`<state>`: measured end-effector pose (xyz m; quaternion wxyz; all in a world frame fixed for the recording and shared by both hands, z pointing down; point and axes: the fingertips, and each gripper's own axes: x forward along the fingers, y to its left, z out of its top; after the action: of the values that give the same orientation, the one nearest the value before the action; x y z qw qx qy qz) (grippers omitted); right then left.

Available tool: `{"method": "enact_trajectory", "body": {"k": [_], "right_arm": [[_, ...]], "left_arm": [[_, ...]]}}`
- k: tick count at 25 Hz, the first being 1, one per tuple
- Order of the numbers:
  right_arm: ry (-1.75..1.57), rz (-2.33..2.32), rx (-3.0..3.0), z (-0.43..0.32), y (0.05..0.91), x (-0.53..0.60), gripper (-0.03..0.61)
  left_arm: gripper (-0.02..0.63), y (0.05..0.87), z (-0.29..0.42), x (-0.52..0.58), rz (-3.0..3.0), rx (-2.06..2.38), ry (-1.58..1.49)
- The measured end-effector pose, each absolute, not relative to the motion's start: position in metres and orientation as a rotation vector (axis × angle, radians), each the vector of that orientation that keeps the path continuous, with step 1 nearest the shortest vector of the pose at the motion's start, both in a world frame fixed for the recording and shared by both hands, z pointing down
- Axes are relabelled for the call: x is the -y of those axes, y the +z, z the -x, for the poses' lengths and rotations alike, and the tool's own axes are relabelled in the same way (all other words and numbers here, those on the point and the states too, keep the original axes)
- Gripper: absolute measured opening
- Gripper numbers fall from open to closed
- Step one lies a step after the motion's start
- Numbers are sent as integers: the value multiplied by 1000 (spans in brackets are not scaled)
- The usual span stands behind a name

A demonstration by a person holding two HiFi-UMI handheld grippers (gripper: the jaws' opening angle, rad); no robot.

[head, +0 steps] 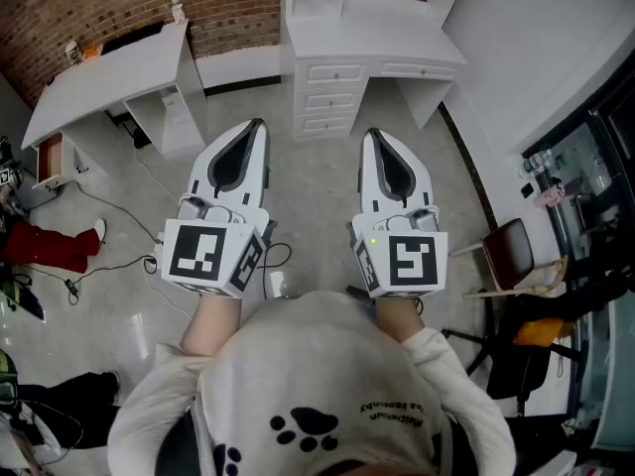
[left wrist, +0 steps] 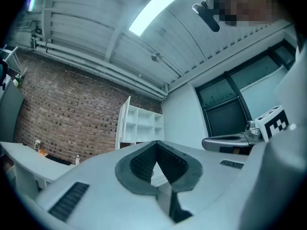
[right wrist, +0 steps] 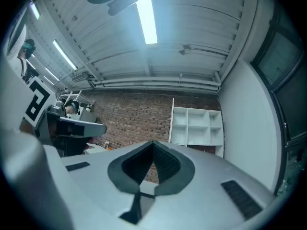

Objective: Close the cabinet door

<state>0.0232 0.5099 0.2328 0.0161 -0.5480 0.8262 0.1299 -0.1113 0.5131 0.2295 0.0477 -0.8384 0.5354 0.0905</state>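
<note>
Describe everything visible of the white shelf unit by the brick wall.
The white shelf unit looks like painted board, divided into open square cubbies that appear empty. It stands upright against the brick wall and seems to sit on a white desk with drawers. A narrow white door on its left edge stands swung open.

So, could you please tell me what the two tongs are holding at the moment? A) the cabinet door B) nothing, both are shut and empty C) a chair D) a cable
B: the left tongs and the right tongs each meet tip to tip in their own gripper views, with nothing between them.
</note>
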Motion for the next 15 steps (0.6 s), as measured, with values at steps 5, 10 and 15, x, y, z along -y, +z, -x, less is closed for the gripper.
{"method": "enact_trajectory", "body": {"k": [5, 10, 15], "right_arm": [[401, 1682, -2562, -28, 235, -507, 9], [369, 1667, -2563, -36, 240, -502, 9], [310, 1617, -2568, -34, 244, -497, 11]], "left_arm": [[8, 228, 104, -509, 2540, -1625, 274], [8, 232, 96, -507, 2532, -1637, 273], [8, 238, 100, -503, 2526, -1675, 254]]}}
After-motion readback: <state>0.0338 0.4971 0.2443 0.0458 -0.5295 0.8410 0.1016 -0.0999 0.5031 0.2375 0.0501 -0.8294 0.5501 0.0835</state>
